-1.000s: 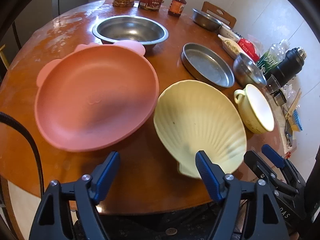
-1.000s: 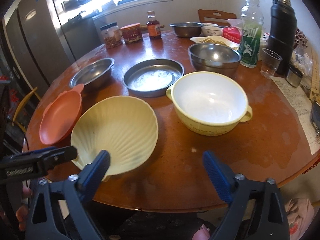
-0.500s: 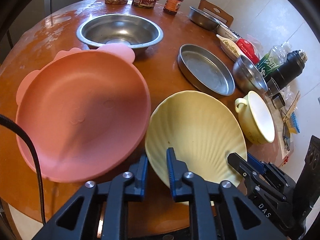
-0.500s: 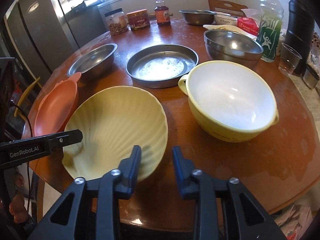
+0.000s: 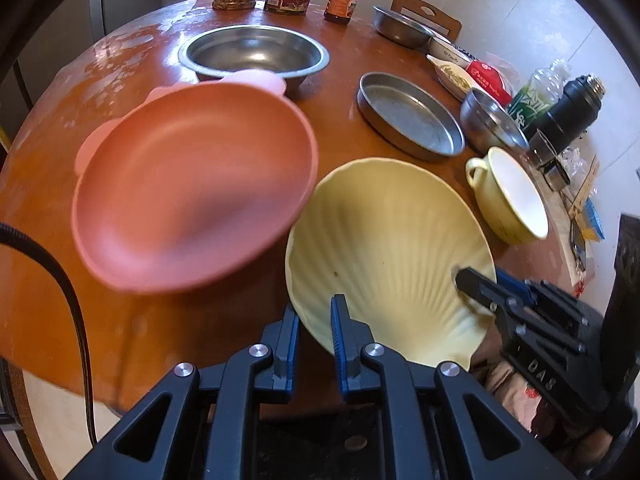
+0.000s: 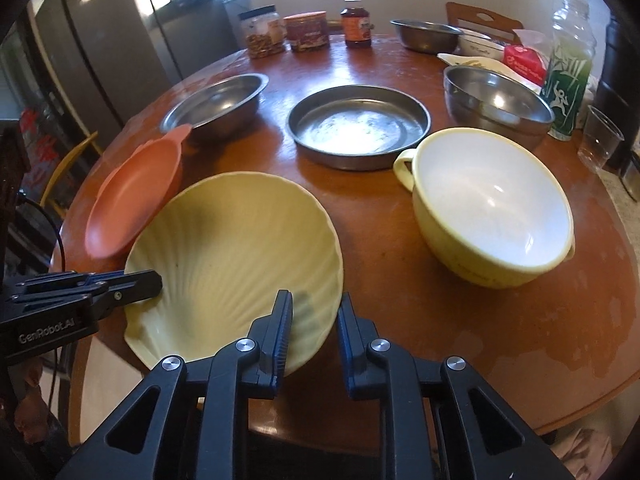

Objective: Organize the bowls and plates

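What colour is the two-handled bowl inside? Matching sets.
White inside, pale yellow outside: two-handled bowl, clearest in the right wrist view.

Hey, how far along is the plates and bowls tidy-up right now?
Done: nothing visible; no dish is stacked in another on the table. In hand: the left gripper is shut on the yellow shell plate's near rim, and the right gripper's jaws are closing with that rim between them. Left: the shell plate, pink plate, steel bowls, steel pan and yellow handled bowl all await sorting.

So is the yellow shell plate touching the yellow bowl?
Apart. In the right wrist view, bare brown table shows between the shell plate and the bowl.
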The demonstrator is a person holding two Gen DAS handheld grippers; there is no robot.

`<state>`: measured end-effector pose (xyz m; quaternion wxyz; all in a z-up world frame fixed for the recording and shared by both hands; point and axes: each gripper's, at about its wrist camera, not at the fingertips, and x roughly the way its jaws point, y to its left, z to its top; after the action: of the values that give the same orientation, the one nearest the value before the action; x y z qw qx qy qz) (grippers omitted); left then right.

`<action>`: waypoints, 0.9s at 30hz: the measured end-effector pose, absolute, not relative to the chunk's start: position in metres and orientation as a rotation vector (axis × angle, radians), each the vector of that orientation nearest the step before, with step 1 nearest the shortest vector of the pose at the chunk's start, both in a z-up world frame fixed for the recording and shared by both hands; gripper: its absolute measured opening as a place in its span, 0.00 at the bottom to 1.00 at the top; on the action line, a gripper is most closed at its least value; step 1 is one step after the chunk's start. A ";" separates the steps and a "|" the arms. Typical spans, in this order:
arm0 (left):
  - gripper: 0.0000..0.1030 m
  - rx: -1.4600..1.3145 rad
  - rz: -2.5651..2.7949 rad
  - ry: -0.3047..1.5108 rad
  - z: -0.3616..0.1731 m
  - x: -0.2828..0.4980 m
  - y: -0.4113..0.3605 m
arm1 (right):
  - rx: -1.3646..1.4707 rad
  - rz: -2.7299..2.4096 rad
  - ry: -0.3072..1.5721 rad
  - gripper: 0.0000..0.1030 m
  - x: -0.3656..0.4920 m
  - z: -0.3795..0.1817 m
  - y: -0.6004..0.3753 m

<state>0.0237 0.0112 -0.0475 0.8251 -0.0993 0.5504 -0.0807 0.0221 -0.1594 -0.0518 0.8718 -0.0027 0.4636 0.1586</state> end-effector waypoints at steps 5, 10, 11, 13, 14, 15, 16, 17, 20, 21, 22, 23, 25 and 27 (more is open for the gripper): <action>0.15 -0.243 -0.126 1.169 -0.049 0.015 0.029 | -0.040 0.370 0.971 0.21 0.022 -0.054 -0.141; 0.15 -0.268 -0.073 1.151 -0.047 0.013 0.050 | -0.076 0.408 0.960 0.21 0.027 -0.054 -0.118; 0.15 -0.276 -0.066 1.149 -0.047 0.013 0.053 | -0.083 0.412 0.958 0.21 0.028 -0.054 -0.114; 0.15 -0.285 -0.051 1.143 -0.046 0.013 0.060 | -0.096 0.419 0.954 0.21 0.033 -0.053 -0.105; 0.15 -0.290 -0.043 1.141 -0.046 0.013 0.064 | -0.103 0.423 0.951 0.21 0.034 -0.053 -0.101; 0.15 -0.296 -0.035 1.140 -0.046 0.013 0.068 | -0.110 0.431 0.947 0.21 0.035 -0.052 -0.097; 0.15 -0.299 -0.030 1.140 -0.046 0.012 0.071 | -0.118 0.435 0.947 0.21 0.038 -0.052 -0.092; 0.15 -0.299 -0.021 1.139 -0.046 0.012 0.074 | -0.124 0.438 0.949 0.21 0.039 -0.053 -0.087; 0.15 -0.305 0.001 1.142 -0.047 0.012 0.082 | -0.138 0.452 0.956 0.21 0.044 -0.054 -0.076; 0.15 -0.305 0.003 1.143 -0.047 0.013 0.083 | -0.141 0.454 0.955 0.21 0.046 -0.055 -0.073; 0.15 -0.304 0.004 1.144 -0.047 0.014 0.084 | -0.143 0.454 0.955 0.21 0.048 -0.055 -0.071; 0.15 -0.303 0.006 1.141 -0.047 0.015 0.084 | -0.140 0.452 0.957 0.21 0.049 -0.055 -0.070; 0.15 -0.298 0.002 1.140 -0.047 0.018 0.083 | -0.137 0.445 0.957 0.21 0.050 -0.055 -0.070; 0.16 -0.297 -0.005 1.139 -0.047 0.020 0.081 | -0.133 0.436 0.958 0.22 0.054 -0.055 -0.071</action>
<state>0.0197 0.0814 -0.0475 0.8318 -0.1401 0.5371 -0.0023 0.0541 -0.0710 -0.0553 0.8626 -0.0636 0.4568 0.2081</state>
